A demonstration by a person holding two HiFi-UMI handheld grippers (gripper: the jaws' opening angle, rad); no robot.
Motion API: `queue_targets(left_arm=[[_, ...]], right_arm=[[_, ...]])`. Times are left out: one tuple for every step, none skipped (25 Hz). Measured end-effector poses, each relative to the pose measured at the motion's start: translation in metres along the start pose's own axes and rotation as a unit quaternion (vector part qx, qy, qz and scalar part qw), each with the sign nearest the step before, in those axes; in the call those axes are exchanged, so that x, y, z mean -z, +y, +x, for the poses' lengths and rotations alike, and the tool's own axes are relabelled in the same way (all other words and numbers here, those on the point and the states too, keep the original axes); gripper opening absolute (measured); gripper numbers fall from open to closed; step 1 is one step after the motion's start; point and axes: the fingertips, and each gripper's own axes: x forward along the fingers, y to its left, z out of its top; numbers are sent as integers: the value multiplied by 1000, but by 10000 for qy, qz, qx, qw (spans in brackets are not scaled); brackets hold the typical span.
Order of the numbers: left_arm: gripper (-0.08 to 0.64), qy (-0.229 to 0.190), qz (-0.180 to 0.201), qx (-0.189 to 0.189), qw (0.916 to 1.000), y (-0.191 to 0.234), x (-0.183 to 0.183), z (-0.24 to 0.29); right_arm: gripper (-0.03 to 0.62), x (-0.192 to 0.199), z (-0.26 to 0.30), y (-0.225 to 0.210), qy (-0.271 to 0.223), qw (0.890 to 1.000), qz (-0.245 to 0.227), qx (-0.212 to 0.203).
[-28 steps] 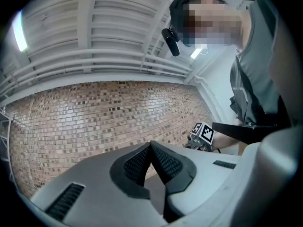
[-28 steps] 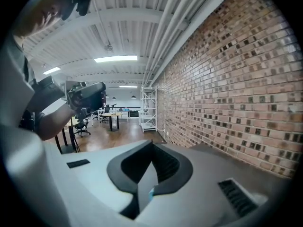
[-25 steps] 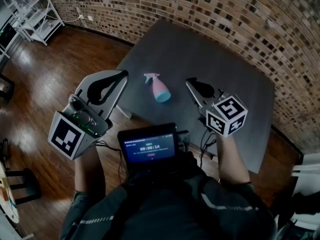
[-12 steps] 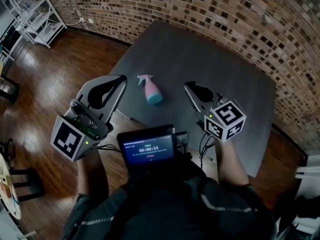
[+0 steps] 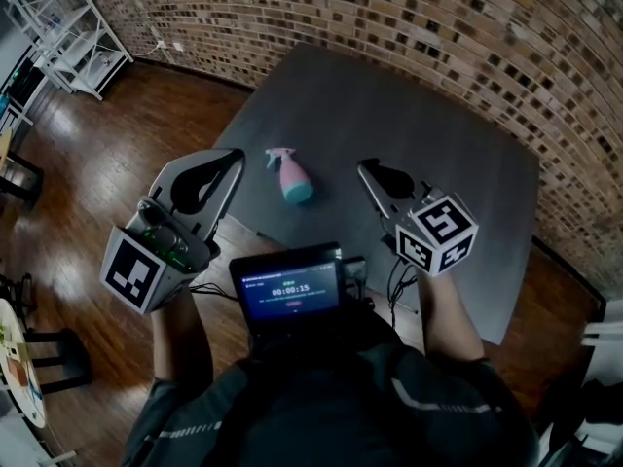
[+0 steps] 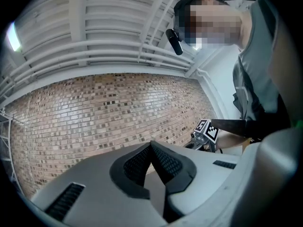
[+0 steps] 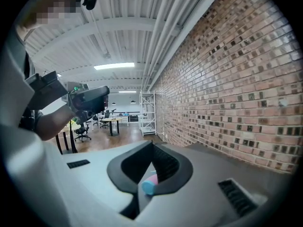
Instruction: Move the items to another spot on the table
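Spray bottle [image 7: 147, 186] shows past shut right tool [image 7: 152, 144]; shut left tool [image 6: 151, 144] faces brick wall [image 6: 109, 108].

Left tool [image 5: 234, 158], right tool [image 5: 366, 168]: both closed.

surface: dark grey table [image 5: 428, 115] | on it: pink-and-blue spray bottle [image 5: 292, 176], apparently lying on its side

The bottle [image 5: 292, 176] is laid on the table [image 5: 409, 115], near its left front edge. It is flanked by the left gripper [image 5: 234, 156] on its left and the right gripper [image 5: 364, 167] on its right, both apart from it. A screen [image 5: 292, 286] is placed before the table, between the grippers. The wall [image 5: 389, 8] is set behind the table, with shelves [image 5: 68, 27] far to the left.
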Motion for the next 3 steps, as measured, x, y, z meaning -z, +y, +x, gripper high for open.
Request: queue_targets(left_arm=[[-3,6,-5,-11,10000,0,0,0],[-3,11,-12,-22,10000,-1,-1,1],[-3,16,-19,-34,10000,-1,-1,1]], right_arm=[[-2,-1,-1,0,-3,10000,-7,-2],[-2,-2,-3,-1,-4,10000,-13,-4],[-2,-3,-4,-1,-5,10000,-17,-5]])
